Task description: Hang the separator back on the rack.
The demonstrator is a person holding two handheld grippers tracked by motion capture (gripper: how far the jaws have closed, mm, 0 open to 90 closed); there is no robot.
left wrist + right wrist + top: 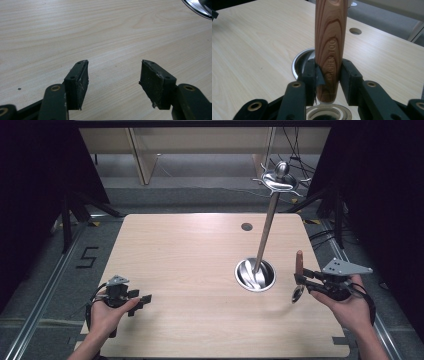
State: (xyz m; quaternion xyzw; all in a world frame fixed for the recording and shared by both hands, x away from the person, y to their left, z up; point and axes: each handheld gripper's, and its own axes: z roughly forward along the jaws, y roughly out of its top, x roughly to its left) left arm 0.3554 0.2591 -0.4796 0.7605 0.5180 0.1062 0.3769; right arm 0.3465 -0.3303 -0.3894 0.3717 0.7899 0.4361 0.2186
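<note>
My right tool (328, 72) is clamped on the wooden-handled utensil (329, 45), not yet hung on the rack (277, 182); left tool (113, 75) gapes empty.

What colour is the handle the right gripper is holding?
The handle is light brown wood with darker reddish grain stripes, clearest in the right gripper view.

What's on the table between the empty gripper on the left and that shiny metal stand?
Nothing: in the high view, bare wooden table runs from the open left gripper to the stand's round base. The left gripper view shows the same bare wood.
</note>
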